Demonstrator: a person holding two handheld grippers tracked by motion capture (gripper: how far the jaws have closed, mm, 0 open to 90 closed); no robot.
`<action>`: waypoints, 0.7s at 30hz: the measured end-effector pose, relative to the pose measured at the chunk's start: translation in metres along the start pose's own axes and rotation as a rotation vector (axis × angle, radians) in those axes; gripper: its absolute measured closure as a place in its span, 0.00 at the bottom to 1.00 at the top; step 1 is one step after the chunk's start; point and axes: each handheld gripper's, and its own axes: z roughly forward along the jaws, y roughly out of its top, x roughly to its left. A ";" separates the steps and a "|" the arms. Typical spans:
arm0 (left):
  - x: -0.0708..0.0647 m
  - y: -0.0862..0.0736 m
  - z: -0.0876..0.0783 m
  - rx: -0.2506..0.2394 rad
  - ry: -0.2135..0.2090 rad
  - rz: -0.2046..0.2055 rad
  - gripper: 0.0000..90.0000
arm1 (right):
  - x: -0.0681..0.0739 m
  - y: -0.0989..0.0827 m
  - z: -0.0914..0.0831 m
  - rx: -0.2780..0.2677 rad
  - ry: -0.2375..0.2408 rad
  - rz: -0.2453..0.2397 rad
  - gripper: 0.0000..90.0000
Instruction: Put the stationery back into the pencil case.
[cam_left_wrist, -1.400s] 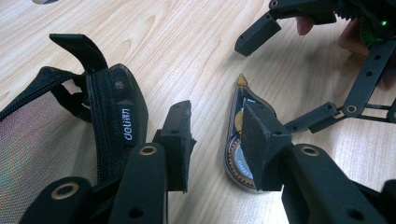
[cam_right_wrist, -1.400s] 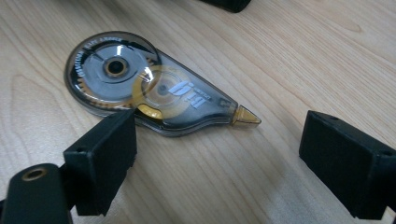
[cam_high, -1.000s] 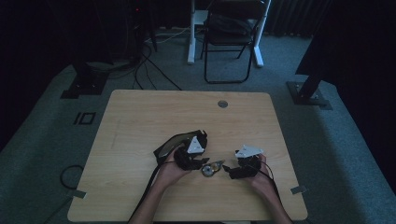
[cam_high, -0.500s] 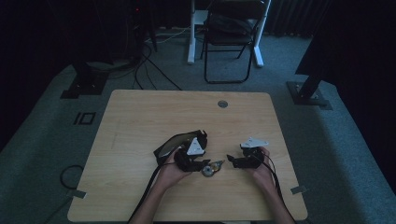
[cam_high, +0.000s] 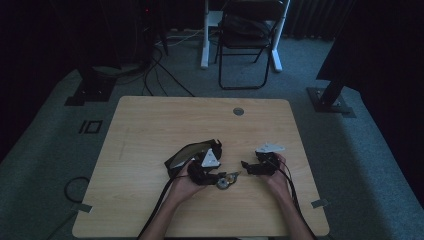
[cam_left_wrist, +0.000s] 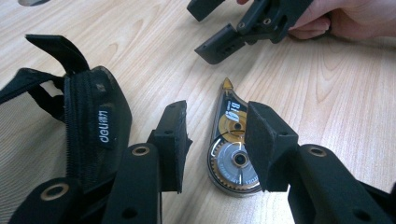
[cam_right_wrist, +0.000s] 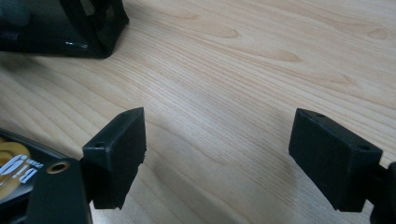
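Observation:
A clear correction tape dispenser (cam_high: 225, 181) (cam_left_wrist: 233, 154) with gold gears lies flat on the wooden table (cam_high: 150, 125). My left gripper (cam_high: 216, 175) (cam_left_wrist: 217, 135) is open, its jaws straddling the dispenser without pressing on it. A black mesh pencil case (cam_high: 187, 152) (cam_left_wrist: 93, 130) lies against its left side. My right gripper (cam_high: 247, 167) (cam_right_wrist: 224, 154) (cam_left_wrist: 243, 28) points at the dispenser's tip from the right. Its jaws have just been closing a little and stand open over bare wood. In the right gripper view, the dispenser's edge (cam_right_wrist: 14, 168) sits at bottom left.
A round grommet (cam_high: 238, 111) sits near the table's far edge. Beyond the table stand a black folding chair (cam_high: 247, 40) and stand feet (cam_high: 330, 100), with cables on the carpet (cam_high: 165, 70). The table's left and far parts are bare wood.
My right gripper has moved away from the person and slightly left, closer to the dispenser's tip. The left gripper, dispenser and pencil case have stayed put.

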 end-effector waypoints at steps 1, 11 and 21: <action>0.000 0.000 0.001 0.002 -0.001 -0.003 0.65 | 0.000 0.000 0.001 0.002 -0.001 0.000 0.21; -0.004 -0.002 0.006 0.021 0.004 -0.001 0.61 | 0.000 -0.001 0.002 0.008 -0.008 -0.006 0.20; -0.008 -0.006 0.014 0.038 0.023 0.003 0.56 | 0.000 0.000 0.004 0.021 -0.013 -0.010 0.18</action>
